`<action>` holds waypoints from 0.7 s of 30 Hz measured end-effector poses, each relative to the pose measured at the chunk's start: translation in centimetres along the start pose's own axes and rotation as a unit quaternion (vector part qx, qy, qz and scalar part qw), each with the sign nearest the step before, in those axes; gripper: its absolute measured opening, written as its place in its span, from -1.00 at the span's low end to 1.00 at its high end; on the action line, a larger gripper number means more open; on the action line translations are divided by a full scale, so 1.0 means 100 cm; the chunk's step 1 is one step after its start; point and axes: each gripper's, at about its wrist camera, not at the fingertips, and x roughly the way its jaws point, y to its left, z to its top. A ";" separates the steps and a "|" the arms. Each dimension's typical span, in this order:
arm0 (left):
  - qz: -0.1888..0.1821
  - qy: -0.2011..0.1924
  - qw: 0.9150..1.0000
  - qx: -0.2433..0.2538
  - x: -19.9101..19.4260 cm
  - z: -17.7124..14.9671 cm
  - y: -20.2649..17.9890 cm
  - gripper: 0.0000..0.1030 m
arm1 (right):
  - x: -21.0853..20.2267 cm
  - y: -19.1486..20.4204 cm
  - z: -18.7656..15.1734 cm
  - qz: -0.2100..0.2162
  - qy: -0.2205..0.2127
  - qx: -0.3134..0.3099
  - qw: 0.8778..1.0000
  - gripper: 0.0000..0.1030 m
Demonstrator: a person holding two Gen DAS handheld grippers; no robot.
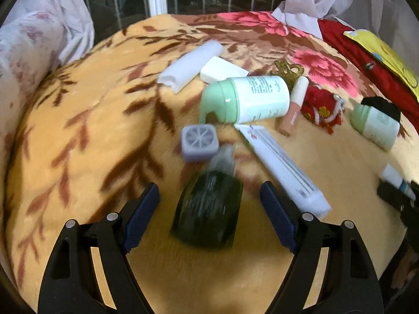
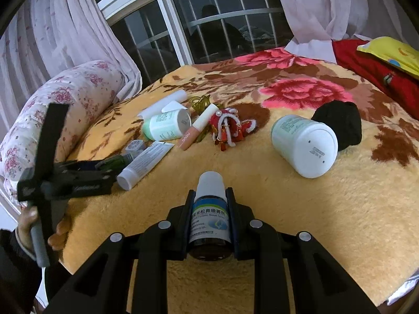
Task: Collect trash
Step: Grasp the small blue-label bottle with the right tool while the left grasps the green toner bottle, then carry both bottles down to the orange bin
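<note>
On the bed's near left our left claw [image 1: 209,209] gapes around the dark green bottle [image 1: 208,209], unclamped; closing may nudge the white tube [image 1: 285,170], while our right claw [image 2: 210,218] pinches the nasal spray [image 2: 210,219]

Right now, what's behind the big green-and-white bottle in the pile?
Behind the bottle lie a white tube, a white wedge-shaped piece and an olive hair claw. The bottle covers the claw's lower part, and whatever lies under the bottle is hidden.

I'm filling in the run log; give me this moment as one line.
left gripper: open around dark green bottle | right gripper: shut on nasal spray bottle | surface: blanket
</note>
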 end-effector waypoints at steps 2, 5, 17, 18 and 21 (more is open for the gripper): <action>0.000 0.009 1.000 -0.002 0.010 0.004 -0.001 0.46 | 0.000 0.000 0.000 0.000 -0.001 0.002 1.000 -0.56; 0.002 0.007 1.000 0.005 0.010 0.002 -0.005 0.05 | 0.000 -0.001 0.000 0.001 0.000 0.004 1.000 -0.56; 0.016 -0.057 0.998 0.009 -0.026 -0.026 -0.019 -0.30 | -0.007 0.004 -0.001 -0.003 -0.006 -0.005 1.000 -0.56; 0.013 -0.063 0.998 0.007 -0.030 -0.029 -0.021 -0.30 | -0.010 0.005 -0.002 -0.002 -0.008 -0.007 1.000 -0.56; -0.001 -0.075 0.997 -0.011 -0.051 -0.045 -0.026 -0.30 | -0.024 0.014 -0.003 0.005 -0.018 -0.016 1.000 -0.56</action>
